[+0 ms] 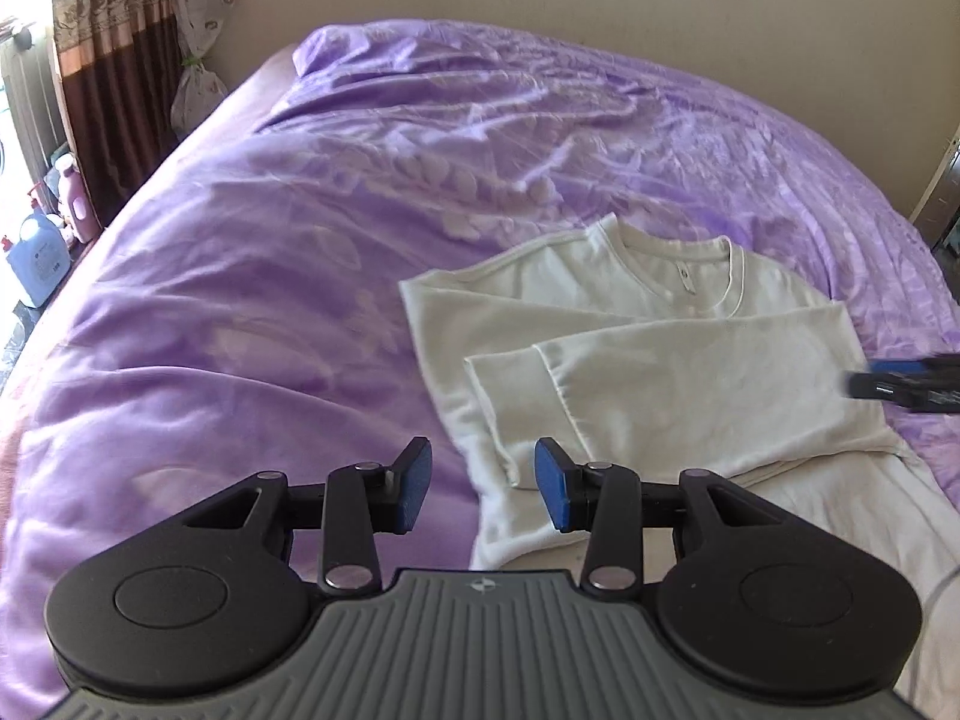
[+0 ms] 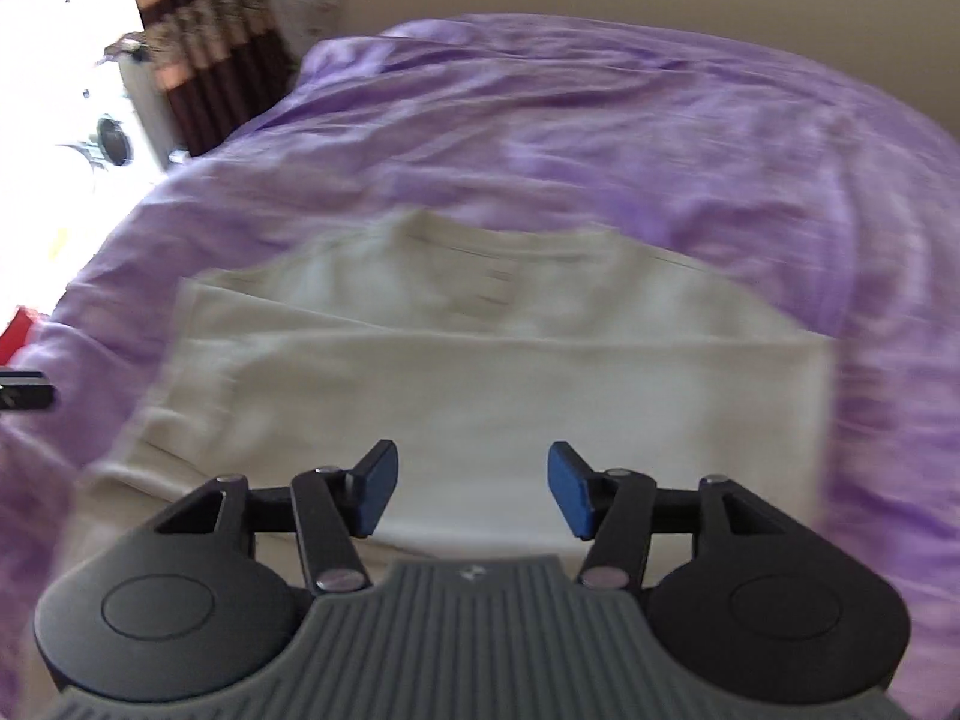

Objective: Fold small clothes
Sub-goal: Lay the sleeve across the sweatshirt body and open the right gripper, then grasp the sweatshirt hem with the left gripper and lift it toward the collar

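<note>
Ribbed grey plastic and two black round housings fill the bottom of the left wrist view, and from them the left gripper [image 1: 483, 483] reaches forward with its two blue-padded fingers [image 1: 413, 483] spread apart and nothing between them. Just ahead of the right-hand finger, and partly under it, lies the cream-white long-sleeved shirt [image 1: 648, 360], spread flat on the crumpled purple patterned bedspread [image 1: 270, 252]; its neckline points away from the fingers and both sleeves are folded across its body, one cuff ending close in front of the right-hand fingertip. Ahead of the left-hand finger there is only purple cloth. Far off to the right of the fingers, at the picture's edge, the tip of the right gripper [image 1: 888, 387] hangs over the shirt's far side, blurred. Beyond the bed to the left stand a brown striped curtain [image 1: 96, 60] and a blue plastic jug [image 1: 37, 258] on the floor. In the right wrist view, which is smeared by motion, the right gripper [image 2: 474, 489] shows the same grey and black body with its blue fingers [image 2: 567, 489] released and wide, holding nothing. The shirt [image 2: 480, 372] lies directly ahead of and beneath both fingers, its folded sleeve running crosswise just past the fingertips, collar farthest away. A dark bit of the left gripper [image 2: 24, 396] shows far to the left, over the bedspread [image 2: 660, 138].
</note>
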The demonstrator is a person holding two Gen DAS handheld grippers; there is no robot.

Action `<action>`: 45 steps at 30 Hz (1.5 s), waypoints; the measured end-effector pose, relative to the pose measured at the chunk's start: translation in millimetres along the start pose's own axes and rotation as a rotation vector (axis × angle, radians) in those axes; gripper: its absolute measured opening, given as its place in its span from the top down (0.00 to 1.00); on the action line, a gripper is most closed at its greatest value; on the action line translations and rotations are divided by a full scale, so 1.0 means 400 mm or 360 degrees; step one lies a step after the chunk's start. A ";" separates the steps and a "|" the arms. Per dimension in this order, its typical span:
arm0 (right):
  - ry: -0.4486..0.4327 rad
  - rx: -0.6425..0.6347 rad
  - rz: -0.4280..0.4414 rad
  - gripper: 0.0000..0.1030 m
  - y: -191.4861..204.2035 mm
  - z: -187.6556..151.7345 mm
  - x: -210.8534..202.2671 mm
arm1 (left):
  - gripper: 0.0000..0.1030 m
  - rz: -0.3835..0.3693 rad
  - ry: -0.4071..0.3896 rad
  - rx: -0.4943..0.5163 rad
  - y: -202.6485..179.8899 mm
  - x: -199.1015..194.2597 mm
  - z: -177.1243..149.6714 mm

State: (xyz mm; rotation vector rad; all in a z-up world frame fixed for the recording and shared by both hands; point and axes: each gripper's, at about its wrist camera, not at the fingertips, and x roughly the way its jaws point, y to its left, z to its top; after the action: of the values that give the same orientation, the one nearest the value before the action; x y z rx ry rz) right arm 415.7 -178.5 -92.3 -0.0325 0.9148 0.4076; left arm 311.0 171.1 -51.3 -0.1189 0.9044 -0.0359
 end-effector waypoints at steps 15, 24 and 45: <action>0.0191 -0.0045 -0.0382 0.98 -0.303 -0.211 0.031 | 0.54 0.0150 0.0217 0.0050 -0.055 0.197 -0.027; 0.0140 0.0209 -0.0389 0.92 -0.379 -0.230 -0.010 | 0.55 0.0153 0.0156 0.0236 -0.023 0.036 -0.047; -0.0307 0.0223 -0.0318 0.46 -0.285 -0.360 -0.356 | 0.55 0.0571 -0.0087 0.0676 0.048 -0.284 -0.384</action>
State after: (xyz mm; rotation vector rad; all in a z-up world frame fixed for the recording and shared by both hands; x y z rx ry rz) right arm 269.6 -359.2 -87.1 0.0428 0.7393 0.1569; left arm 119.7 185.8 -58.6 0.4358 0.8348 0.1086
